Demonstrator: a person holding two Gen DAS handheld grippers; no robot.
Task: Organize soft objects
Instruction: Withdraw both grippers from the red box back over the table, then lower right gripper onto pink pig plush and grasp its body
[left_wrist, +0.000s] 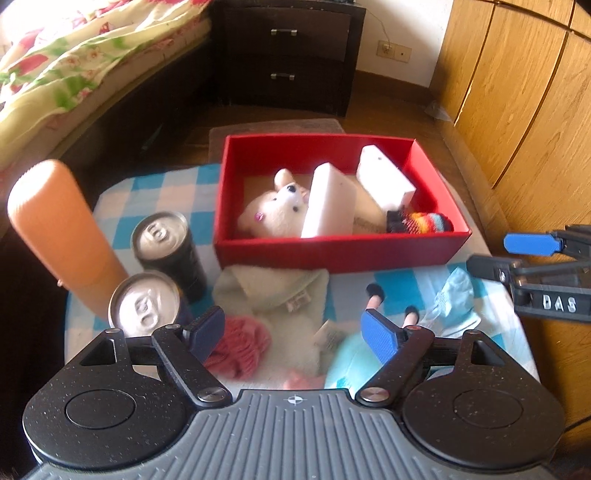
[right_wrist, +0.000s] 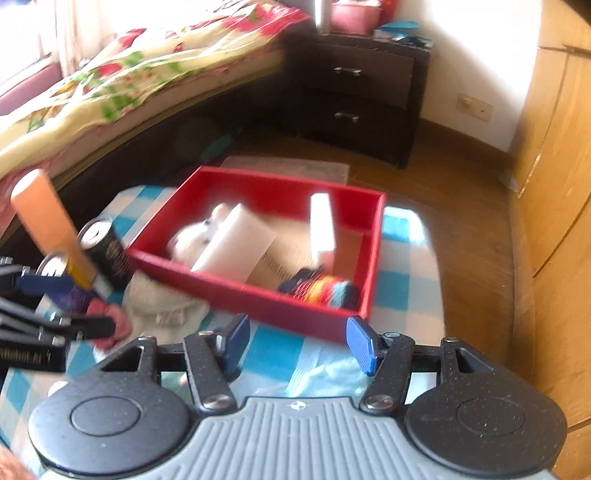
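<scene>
While both tongs gape empty | right tongs read "DAS" | left tongs unlettered

A: Where do the 2 cameras sit?

B: Each rides on its gripper, looking forward and steeply down along the fingers. The left one hangs close above the checked cloth, facing the red box.

A: And the right?

B: Beside it, to the right, facing the red box from its corner. Both share the box, cloth, bed and nightstand.
</scene>
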